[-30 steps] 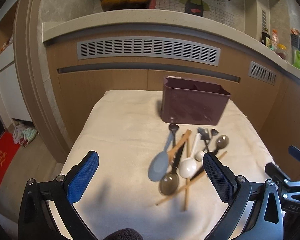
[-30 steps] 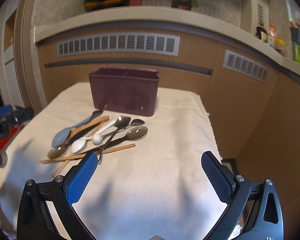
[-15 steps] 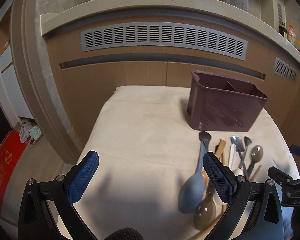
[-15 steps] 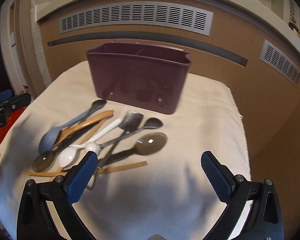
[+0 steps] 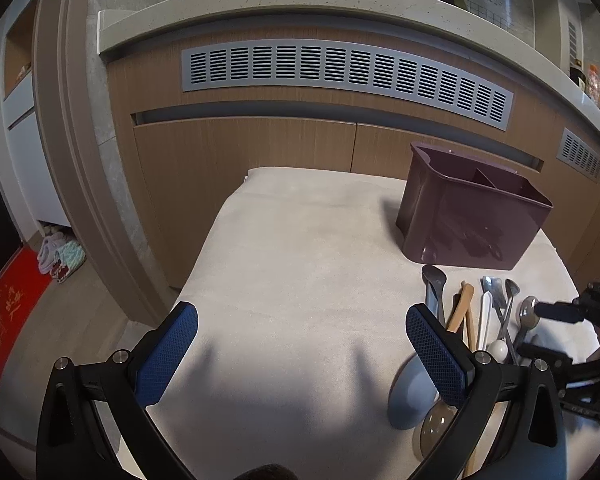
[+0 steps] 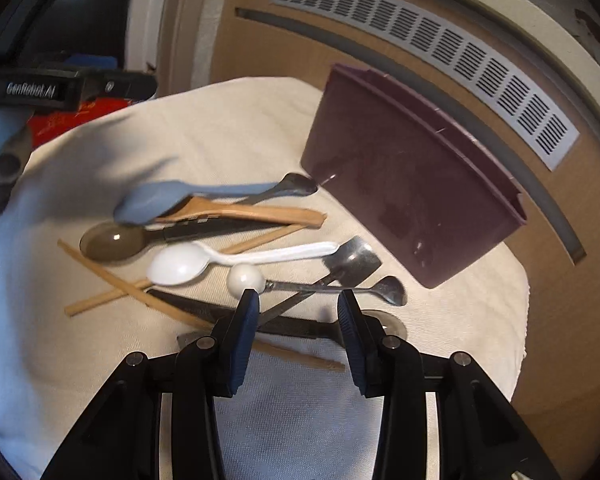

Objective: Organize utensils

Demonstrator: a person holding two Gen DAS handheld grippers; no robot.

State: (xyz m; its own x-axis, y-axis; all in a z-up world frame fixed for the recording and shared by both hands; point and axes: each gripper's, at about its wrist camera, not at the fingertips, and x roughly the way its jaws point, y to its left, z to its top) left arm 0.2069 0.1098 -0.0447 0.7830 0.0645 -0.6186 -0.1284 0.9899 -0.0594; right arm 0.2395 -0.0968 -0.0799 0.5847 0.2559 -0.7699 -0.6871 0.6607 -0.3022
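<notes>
Two views: left wrist looks across the bare half of the cloth; right wrist looks down on the utensil pile.
Left-view only: divider inside the maroon caddy (image 5: 476, 216), splitting it into two compartments, both empty as far as seen; vent grille (image 5: 348, 76) on the cabinet face.
Right-view only: full spread of the pile, and the caddy's front wall, its inside hidden.
Left gripper (image 5: 302, 354): jaws wide, nothing between them, over plain white cloth (image 5: 300, 272); pile lies just beside its right finger.
Right gripper (image 6: 298, 308): jaws have just been closing, now narrow; crossed handles of the dark-handled spoon (image 6: 292, 326) and a small metal spoon (image 6: 340, 288) lie between the pads; contact cannot be told.
Pile, left to right: blue spoon (image 6: 152, 200), brown translucent spoon (image 6: 112, 242), white plastic spoon (image 6: 180, 264), white ball-ended piece (image 6: 244, 278), flat metal scoop (image 6: 354, 260).
Wooden pieces: one broad wooden utensil (image 6: 252, 214), two thin sticks (image 6: 100, 268) crossing.
Caddy: one, upright, just behind the pile.
</notes>
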